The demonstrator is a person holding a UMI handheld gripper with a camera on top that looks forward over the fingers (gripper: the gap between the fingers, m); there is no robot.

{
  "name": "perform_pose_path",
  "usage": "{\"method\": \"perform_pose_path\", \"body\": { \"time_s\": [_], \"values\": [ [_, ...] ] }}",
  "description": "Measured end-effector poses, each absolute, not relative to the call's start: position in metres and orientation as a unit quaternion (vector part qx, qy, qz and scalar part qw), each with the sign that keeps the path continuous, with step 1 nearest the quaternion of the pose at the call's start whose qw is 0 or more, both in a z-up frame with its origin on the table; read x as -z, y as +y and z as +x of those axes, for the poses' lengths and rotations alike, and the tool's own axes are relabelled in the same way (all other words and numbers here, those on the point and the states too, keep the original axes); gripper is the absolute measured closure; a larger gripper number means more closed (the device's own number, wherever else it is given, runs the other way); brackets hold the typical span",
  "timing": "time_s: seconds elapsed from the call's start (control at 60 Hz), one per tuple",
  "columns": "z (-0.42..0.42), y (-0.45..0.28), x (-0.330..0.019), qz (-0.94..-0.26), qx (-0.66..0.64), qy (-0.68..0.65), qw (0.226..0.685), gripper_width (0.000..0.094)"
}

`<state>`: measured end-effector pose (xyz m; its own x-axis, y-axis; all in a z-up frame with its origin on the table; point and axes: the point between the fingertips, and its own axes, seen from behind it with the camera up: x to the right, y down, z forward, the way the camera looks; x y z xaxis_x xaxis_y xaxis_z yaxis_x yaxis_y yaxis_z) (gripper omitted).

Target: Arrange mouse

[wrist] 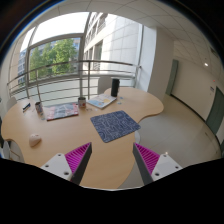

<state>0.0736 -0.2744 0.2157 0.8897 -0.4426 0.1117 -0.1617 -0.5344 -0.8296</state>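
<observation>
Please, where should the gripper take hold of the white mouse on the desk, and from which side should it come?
Probably from above, across its narrow sides: the white mouse lies low on the desk, left of the open gripper and well apart from the mouse pad. Its heading is too small to tell.

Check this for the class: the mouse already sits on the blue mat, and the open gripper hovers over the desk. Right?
One error. The gripper view shows the mouse on the bare desk, well apart from the blue mat. The rest holds: the gripper is open and hovers over the desk.
</observation>
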Motion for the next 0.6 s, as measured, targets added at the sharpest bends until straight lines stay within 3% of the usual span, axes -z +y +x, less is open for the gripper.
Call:
{"method": "perform_pose_path", "body": {
  "time_s": [0.117, 0.25, 0.417, 0.6],
  "values": [
    [0.067, -0.281, -0.203, -0.872, 0.157, 0.169, 0.431, 0.0085],
    [0.03, -0.288, -0.154, -0.889, 0.142, 0.154, 0.407, 0.0088],
    [-0.085, -0.263, -0.087, -0.912, 0.075, 0.108, 0.389, 0.0086],
    [-0.225, -0.194, -0.045, -0.915, 0.0, 0.054, 0.399, 0.0084]
  ]
}}
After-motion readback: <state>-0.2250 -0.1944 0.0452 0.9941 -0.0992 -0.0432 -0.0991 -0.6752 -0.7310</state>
